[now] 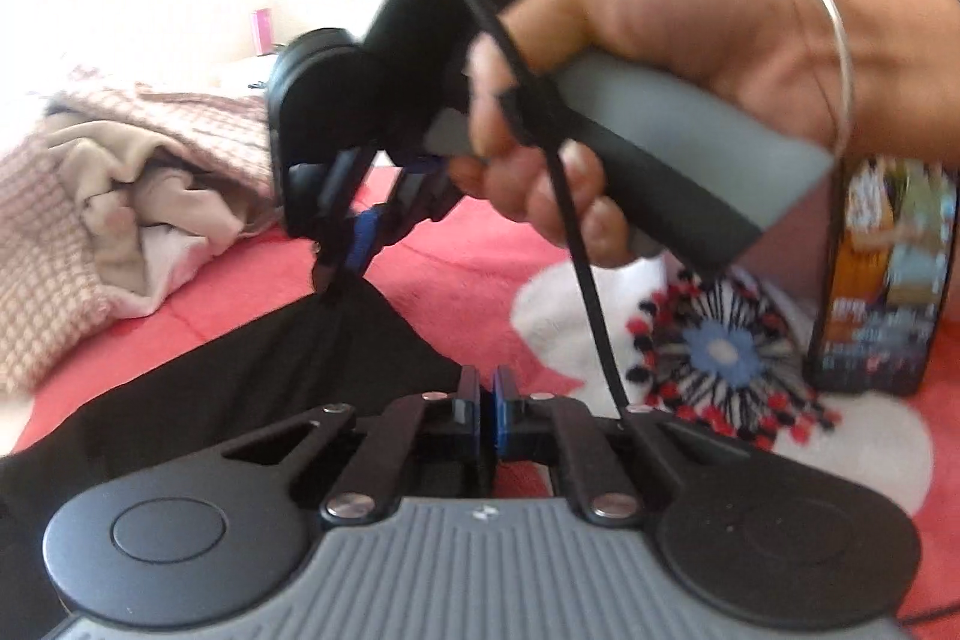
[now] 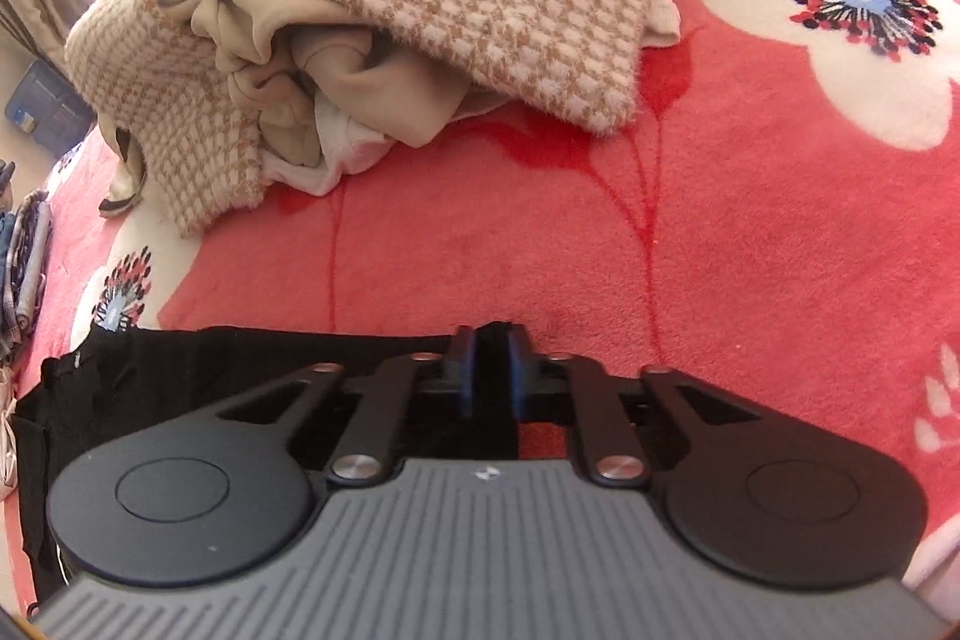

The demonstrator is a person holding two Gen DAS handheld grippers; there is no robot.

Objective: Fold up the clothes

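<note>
A black garment point(image 1: 240, 388) lies flat on the red flowered blanket point(image 1: 456, 280). In the left wrist view a hand point(image 1: 720, 58) holds my right gripper point(image 1: 336, 274), whose tips pinch a corner of the garment and lift it into a small peak. In the right wrist view the black garment point(image 2: 180, 376) spreads to the left, and a fold of it sticks up between the pads of my right gripper point(image 2: 491, 352). My left gripper point(image 1: 486, 388) is shut right at the garment's near edge, with the cloth running in under its fingers.
A heap of clothes topped by a beige-and-white houndstooth piece point(image 2: 390, 10) lies beyond the garment, and the same heap point(image 1: 120, 196) shows at the left. A phone with a colourful screen point(image 1: 882, 280) stands at the right. A blue box point(image 2: 42, 112) sits off the bed's left side.
</note>
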